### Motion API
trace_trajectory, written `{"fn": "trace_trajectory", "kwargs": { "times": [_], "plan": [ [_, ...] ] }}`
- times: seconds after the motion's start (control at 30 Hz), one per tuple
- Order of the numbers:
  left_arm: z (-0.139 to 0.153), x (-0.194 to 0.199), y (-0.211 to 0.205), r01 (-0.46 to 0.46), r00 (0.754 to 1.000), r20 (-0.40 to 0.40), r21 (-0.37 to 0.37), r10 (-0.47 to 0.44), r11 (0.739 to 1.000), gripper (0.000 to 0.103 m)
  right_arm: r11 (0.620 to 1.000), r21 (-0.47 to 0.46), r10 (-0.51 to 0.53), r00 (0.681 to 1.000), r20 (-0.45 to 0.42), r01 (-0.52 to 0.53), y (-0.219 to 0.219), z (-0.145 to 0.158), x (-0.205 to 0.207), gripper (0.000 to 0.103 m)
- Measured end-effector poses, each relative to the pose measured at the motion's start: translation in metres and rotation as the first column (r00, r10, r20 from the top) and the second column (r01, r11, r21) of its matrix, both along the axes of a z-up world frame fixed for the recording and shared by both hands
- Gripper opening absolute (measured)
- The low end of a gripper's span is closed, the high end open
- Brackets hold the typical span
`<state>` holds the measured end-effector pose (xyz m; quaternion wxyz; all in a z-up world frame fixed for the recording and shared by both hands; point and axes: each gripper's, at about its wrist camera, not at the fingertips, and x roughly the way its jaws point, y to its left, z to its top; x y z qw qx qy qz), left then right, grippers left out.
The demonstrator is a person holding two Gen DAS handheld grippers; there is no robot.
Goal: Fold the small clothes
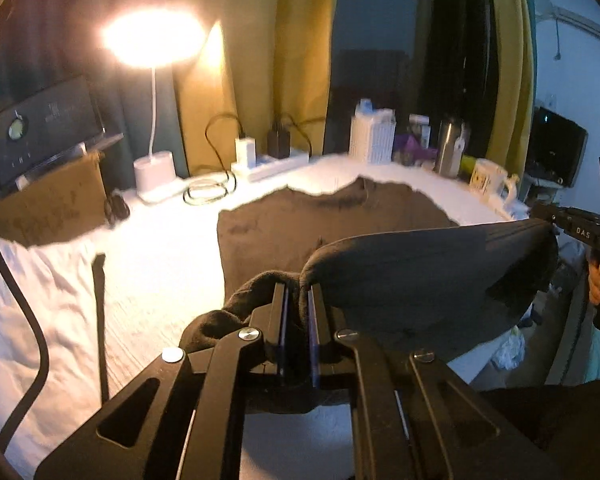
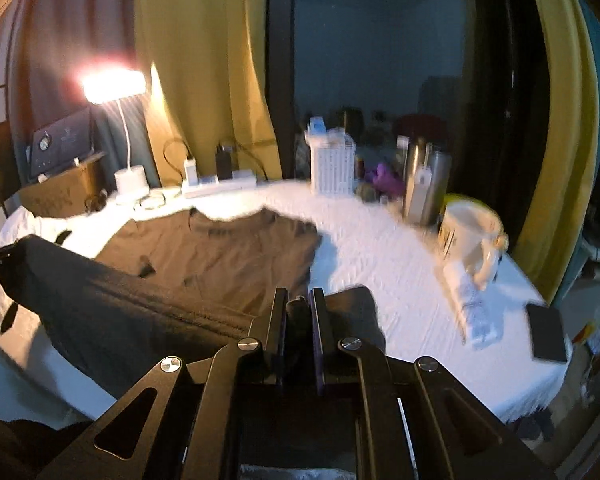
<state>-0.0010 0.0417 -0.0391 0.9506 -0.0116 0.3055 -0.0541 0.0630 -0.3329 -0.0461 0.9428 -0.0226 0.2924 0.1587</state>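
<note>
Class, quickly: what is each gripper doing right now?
Left gripper: shut on the dark garment.
Right gripper: shut on the same garment's other end.

The white cloth-covered table (image 2: 380, 248) lies bare to the right of the flat brown T-shirt (image 2: 220, 248), open ground up to the cream mug with a handle (image 2: 466, 236), the white folded packet (image 2: 476, 312) and the dark flat phone (image 2: 547, 332) near the right edge. Along the far rim stand a white ribbed building-shaped model (image 2: 332, 164), steel flasks (image 2: 424, 180), a white power strip with plugs (image 2: 220, 184) and a lit white desk lamp (image 2: 130, 176), closing that side. Left of the shirt, another clear patch (image 1: 160, 248) reaches a brown cardboard box (image 1: 48, 208). The dark garment (image 1: 420, 280) hangs stretched across the near edge.
</note>
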Motion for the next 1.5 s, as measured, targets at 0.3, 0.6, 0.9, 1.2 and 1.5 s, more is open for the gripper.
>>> {"fn": "trace_trajectory", "kwargs": {
  "times": [0.3, 0.6, 0.9, 1.2, 1.5],
  "plan": [
    [0.025, 0.006, -0.001, -0.005, 0.998, 0.063, -0.005, 0.005, 1.000, 0.007, 1.000, 0.029, -0.003, 0.999, 0.032, 0.002, 0.002, 0.015, 0.003, 0.010],
    [0.025, 0.042, 0.007, -0.003, 0.998, 0.059, -0.016, 0.004, 1.000, 0.007, 1.000, -0.001, 0.007, 0.995, 0.101, -0.007, 0.015, 0.051, 0.038, 0.010],
    [0.025, 0.072, 0.015, -0.013, 1.000, 0.016, -0.019, 0.014, 1.000, 0.007, 1.000, 0.009, 0.012, 0.996, 0.090, -0.013, 0.025, 0.056, 0.078, 0.010],
    [-0.005, 0.120, 0.028, -0.081, 0.997, -0.021, -0.006, 0.080, 0.997, 0.009, 0.999, 0.019, 0.044, 0.998, 0.047, -0.045, 0.045, 0.045, 0.129, 0.010],
    [-0.029, 0.138, 0.023, -0.088, 0.996, -0.013, 0.027, 0.089, 0.996, 0.010, 0.997, -0.005, 0.081, 0.997, -0.009, -0.081, 0.069, 0.019, 0.163, 0.010]
  ]
}}
